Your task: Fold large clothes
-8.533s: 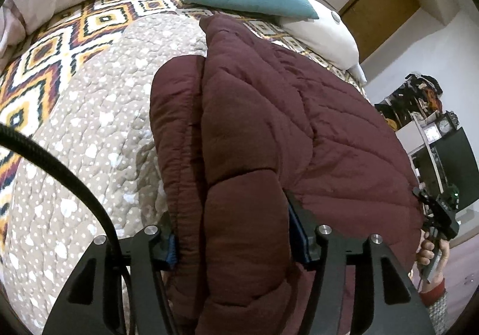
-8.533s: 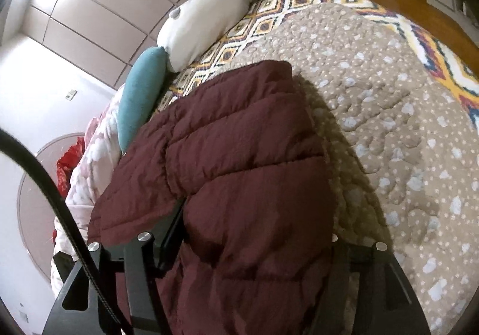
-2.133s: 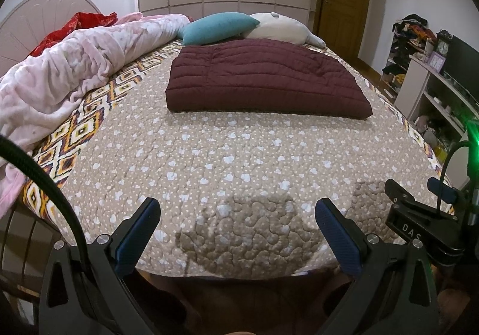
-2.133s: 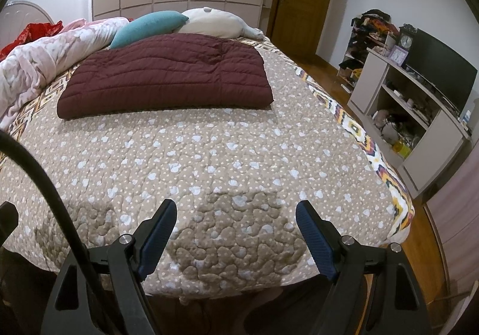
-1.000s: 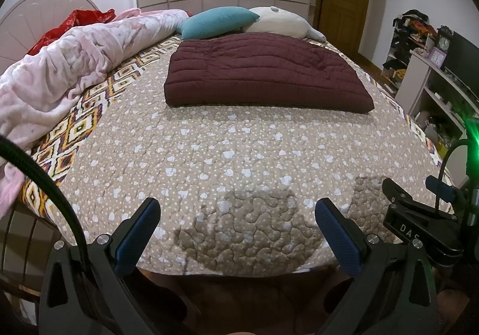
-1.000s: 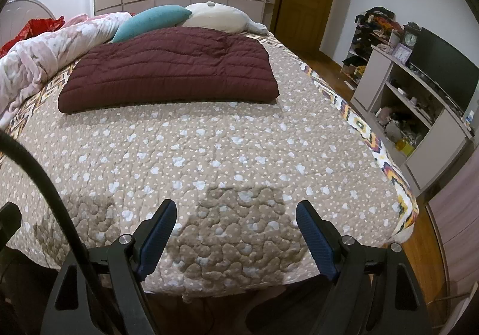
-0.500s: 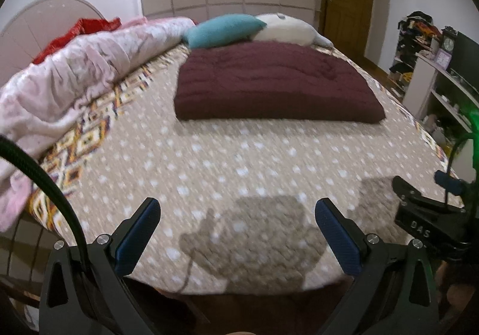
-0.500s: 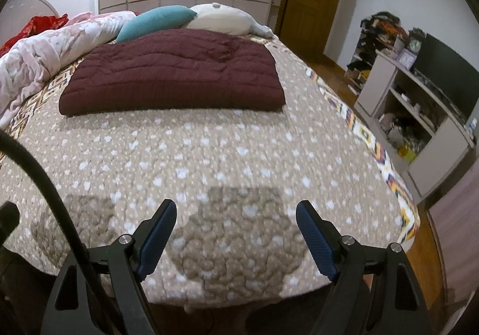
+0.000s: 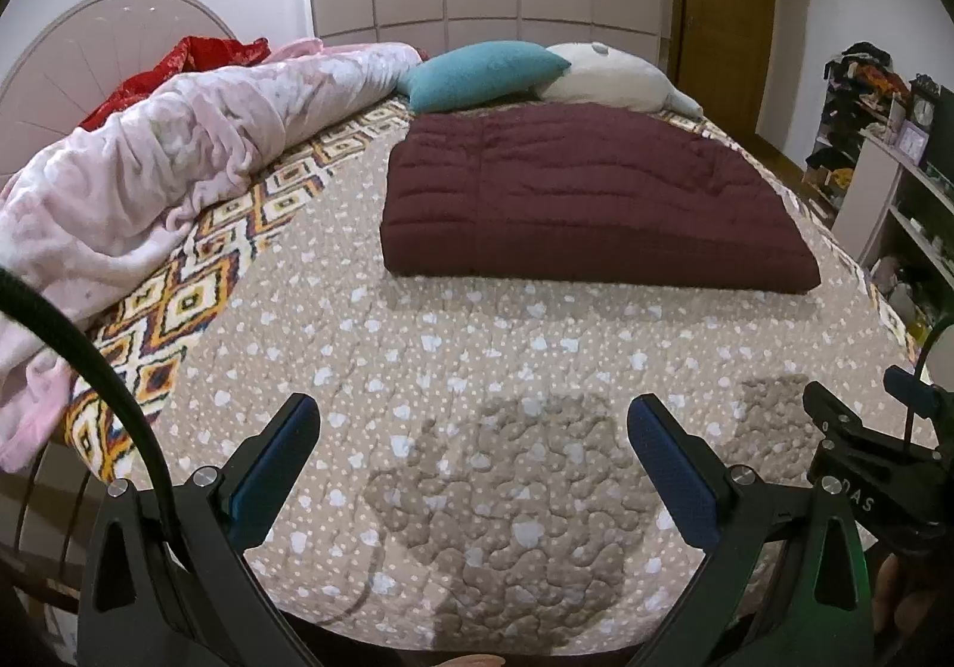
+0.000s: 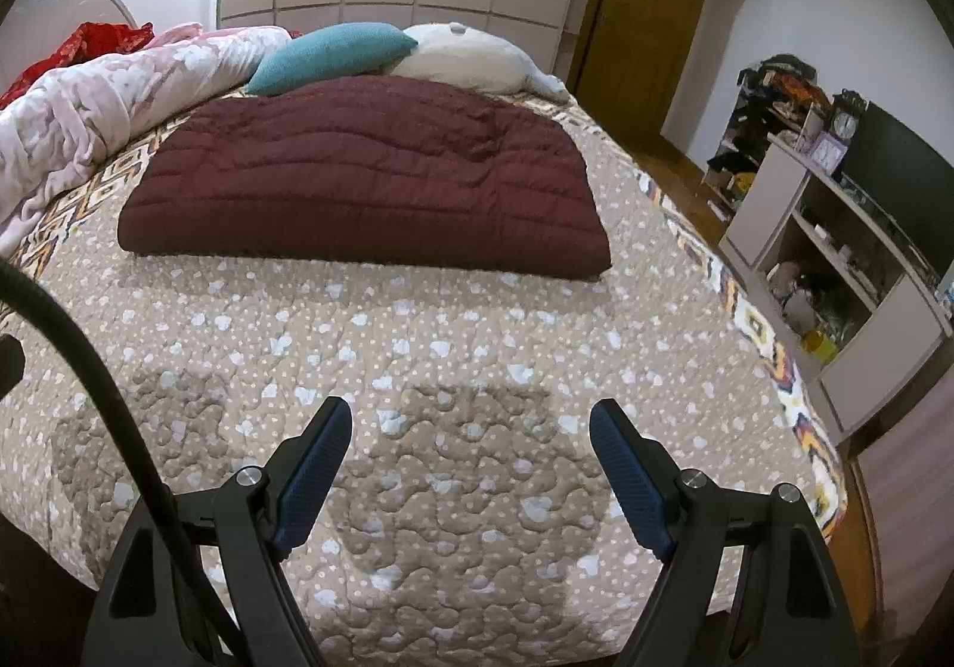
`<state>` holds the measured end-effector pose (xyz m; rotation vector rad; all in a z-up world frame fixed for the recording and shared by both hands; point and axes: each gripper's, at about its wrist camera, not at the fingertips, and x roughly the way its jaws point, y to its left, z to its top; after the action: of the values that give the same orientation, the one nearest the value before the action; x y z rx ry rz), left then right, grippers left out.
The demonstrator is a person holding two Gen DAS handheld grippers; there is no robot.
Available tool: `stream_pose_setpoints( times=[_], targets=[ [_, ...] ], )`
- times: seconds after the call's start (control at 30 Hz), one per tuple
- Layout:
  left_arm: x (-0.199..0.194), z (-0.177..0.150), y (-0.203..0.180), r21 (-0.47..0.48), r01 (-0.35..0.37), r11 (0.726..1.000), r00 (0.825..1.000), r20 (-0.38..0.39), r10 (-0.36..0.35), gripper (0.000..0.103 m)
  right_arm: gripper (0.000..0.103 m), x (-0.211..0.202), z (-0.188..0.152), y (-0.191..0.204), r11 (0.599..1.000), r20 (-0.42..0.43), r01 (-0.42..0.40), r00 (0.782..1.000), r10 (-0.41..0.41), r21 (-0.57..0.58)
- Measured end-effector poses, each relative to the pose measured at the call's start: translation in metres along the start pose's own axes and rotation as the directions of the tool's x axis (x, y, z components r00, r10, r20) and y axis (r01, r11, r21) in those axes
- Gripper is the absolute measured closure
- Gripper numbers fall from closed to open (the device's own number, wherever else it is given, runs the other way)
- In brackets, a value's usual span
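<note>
A maroon quilted jacket [image 9: 590, 202] [image 10: 369, 190] lies folded into a flat rectangle on the far half of the bed. My left gripper [image 9: 474, 416] hangs open over the near part of the bedspread, well short of the jacket, with nothing between its blue pads. In the right wrist view my right gripper [image 10: 470, 419] is likewise open and empty above the bedspread, near the bed's front edge. The right gripper's black body [image 9: 864, 464] shows at the right edge of the left wrist view.
A beige dotted bedspread [image 9: 477, 345] covers the bed. A pink duvet [image 9: 149, 178] is heaped along the left side. A teal pillow [image 9: 483, 74] and a white plush pillow [image 9: 608, 77] lie behind the jacket. A shelf unit [image 10: 835, 250] with a TV stands to the right.
Both grippers have drifted forward over the bed and the view has tilted up a little, so the jacket looms slightly larger. Their jaws stay wide and empty.
</note>
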<state>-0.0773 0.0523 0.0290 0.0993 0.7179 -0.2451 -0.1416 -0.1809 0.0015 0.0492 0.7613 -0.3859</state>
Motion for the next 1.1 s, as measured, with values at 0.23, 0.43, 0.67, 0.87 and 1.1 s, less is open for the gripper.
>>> stream_pose_setpoints(
  times=[0.23,0.43,0.67,0.87,1.1],
  targets=[
    [0.022,-0.009,-0.014,0.035,-0.004,0.999,0.998,-0.068,0.006,0.001,0.018,0.018,-0.007,-0.004,1.0,-0.038,-0.031,0.999,0.031,0.006],
    [0.037,-0.012,-0.019,0.042,-0.001,0.999,0.994,-0.112,0.006,0.001,0.018,0.026,-0.01,-0.006,0.999,-0.045,-0.038,0.998,0.038,0.009],
    [0.052,-0.014,-0.025,0.059,0.003,0.998,0.989,-0.145,0.006,0.001,0.018,0.037,-0.01,-0.007,0.998,-0.056,-0.052,0.997,0.053,0.02],
    [0.062,-0.016,-0.024,0.056,0.007,0.998,0.986,-0.166,0.002,0.001,0.018,0.039,-0.007,-0.004,0.998,-0.05,-0.062,0.997,0.062,0.011],
    [0.072,-0.014,-0.017,0.028,0.007,1.0,0.983,-0.181,-0.001,0.001,0.018,0.046,-0.003,0.008,0.998,-0.058,-0.068,0.996,0.066,-0.019]
  ],
)
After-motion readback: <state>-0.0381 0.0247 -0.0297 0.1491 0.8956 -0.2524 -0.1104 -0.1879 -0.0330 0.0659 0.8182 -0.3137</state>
